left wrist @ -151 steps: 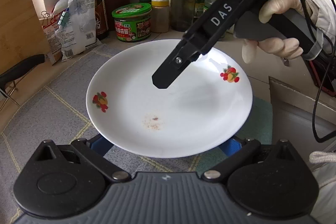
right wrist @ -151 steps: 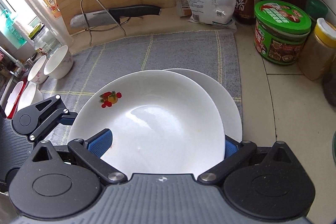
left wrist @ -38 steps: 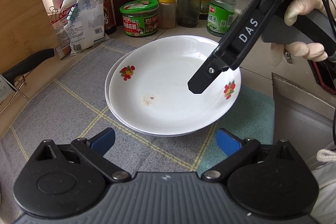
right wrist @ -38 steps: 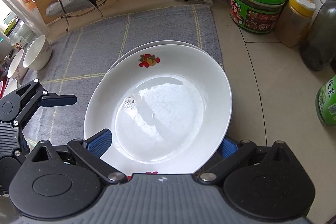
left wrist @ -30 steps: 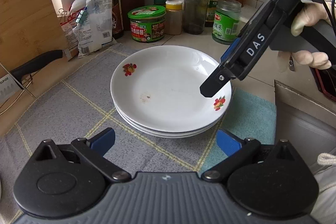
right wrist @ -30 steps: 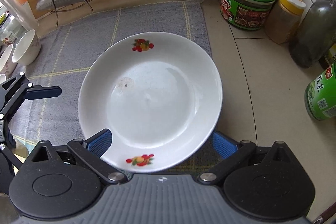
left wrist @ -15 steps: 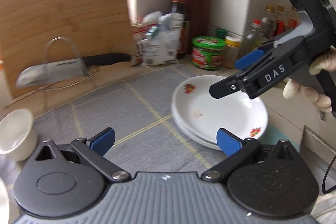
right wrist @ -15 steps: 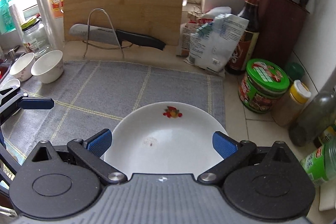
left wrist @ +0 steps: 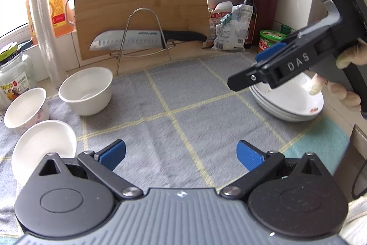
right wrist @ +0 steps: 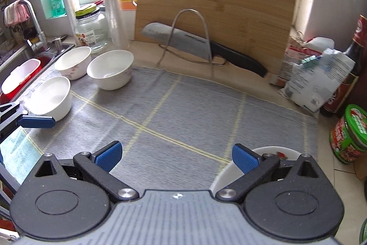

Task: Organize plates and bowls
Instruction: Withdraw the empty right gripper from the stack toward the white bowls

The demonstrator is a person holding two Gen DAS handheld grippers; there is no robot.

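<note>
A stack of white plates point(left wrist: 289, 105) with fruit prints sits on the grey mat point(left wrist: 183, 102) at the right; its rim shows at the bottom of the right wrist view point(right wrist: 231, 172). Three white bowls stand at the mat's left: one at the back point(left wrist: 86, 90) point(right wrist: 111, 69), one with a pink pattern point(left wrist: 25, 107) point(right wrist: 73, 62), one nearest point(left wrist: 42, 145) point(right wrist: 51, 97). My left gripper point(left wrist: 181, 155) is open and empty above the mat. My right gripper point(right wrist: 176, 155) is open and empty, above the plates' near edge.
A bamboo cutting board point(left wrist: 140, 1) leans at the back with a knife point(left wrist: 146, 38) on a wire rack. Jars, bottles and bags point(right wrist: 316, 82) crowd the back right. A sink with a red tub point(right wrist: 20, 77) lies at the far left.
Both grippers let go of the plates, which now lie stacked, and drew back and turned left, bringing the bowls into view. Both stand open.
</note>
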